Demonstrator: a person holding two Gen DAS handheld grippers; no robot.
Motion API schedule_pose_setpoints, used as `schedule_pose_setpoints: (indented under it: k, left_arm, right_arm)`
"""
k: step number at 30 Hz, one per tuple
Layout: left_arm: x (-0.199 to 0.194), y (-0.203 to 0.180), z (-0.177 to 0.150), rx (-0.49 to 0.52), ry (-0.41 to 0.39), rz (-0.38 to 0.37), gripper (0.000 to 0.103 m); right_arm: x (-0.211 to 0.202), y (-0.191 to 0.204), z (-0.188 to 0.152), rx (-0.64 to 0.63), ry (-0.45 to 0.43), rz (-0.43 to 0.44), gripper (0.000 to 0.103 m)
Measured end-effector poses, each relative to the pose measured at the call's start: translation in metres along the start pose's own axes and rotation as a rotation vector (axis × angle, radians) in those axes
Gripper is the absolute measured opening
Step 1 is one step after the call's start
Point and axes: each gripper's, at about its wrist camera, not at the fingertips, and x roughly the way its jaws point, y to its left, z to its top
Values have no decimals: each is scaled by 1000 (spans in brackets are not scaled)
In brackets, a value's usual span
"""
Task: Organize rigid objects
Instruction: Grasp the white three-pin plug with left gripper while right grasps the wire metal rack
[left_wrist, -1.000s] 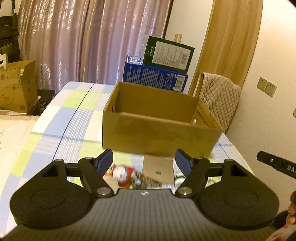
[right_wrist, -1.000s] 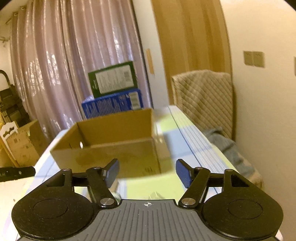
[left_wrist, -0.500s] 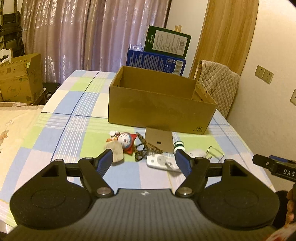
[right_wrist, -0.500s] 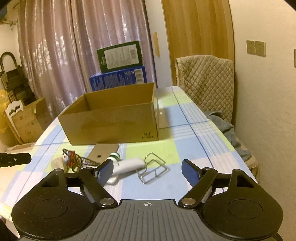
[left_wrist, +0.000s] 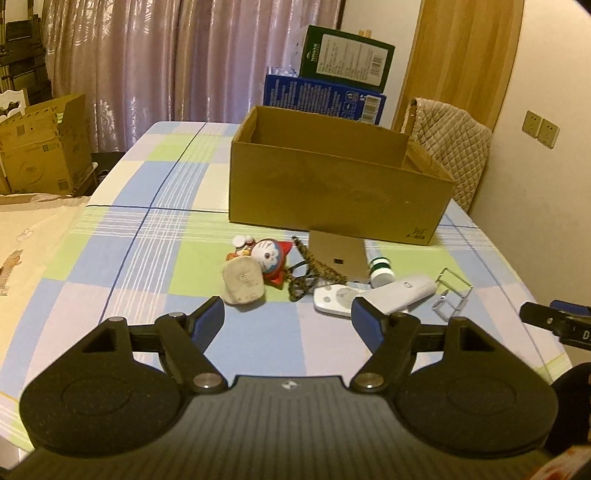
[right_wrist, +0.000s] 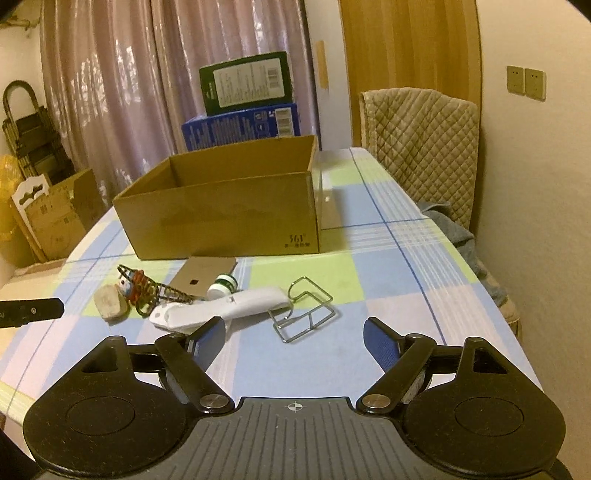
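Standing spread with nothing between them, the jaws of the left gripper (left_wrist: 288, 319) are seen above bare cloth, short of the clutter; those of the right gripper (right_wrist: 293, 336) are likewise parted and empty, the left pad lying just before the white remote (right_wrist: 221, 308).

Beyond the jaws the loose things are gathered in one cluster on the checked tablecloth (left_wrist: 147, 236): a beige stone-like lump (left_wrist: 242, 280), a round-faced cartoon figurine (left_wrist: 271, 256), a braided cord (left_wrist: 310, 271), the remote, a small white bottle with a green cap (left_wrist: 381, 271) and a bent wire holder (right_wrist: 304, 308). A cardboard flap (left_wrist: 338, 254) lies flat by the open cardboard box (left_wrist: 332, 181), into which nothing can be seen to have been placed.

The step in hand is judged to be the approach before a first pick. Each gripper would next have to be lowered over one item, with the jaws kept wide and set across its narrow side. The wire holder is nearest the right gripper and the beige lump nearest the left.

On the box's front corner a mark reading "361°" can be made out; the print on the green carton (right_wrist: 245, 83) and blue carton (right_wrist: 240, 125) behind is too small to be read.
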Motion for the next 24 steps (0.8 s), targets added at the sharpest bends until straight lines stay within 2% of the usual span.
schedule_pose_setpoints:
  k: [9, 14, 24]
  left_arm:
    - [25, 8, 5, 18, 14, 35, 72]
    - [43, 7, 9, 58, 23, 42, 72]
    - [83, 10, 11, 97, 47, 31, 76]
  right_arm:
    - [28, -3, 6, -99, 54, 26, 81]
    - [53, -7, 15, -184, 96, 47, 88]
    - [114, -14, 24, -365, 220, 142, 90]
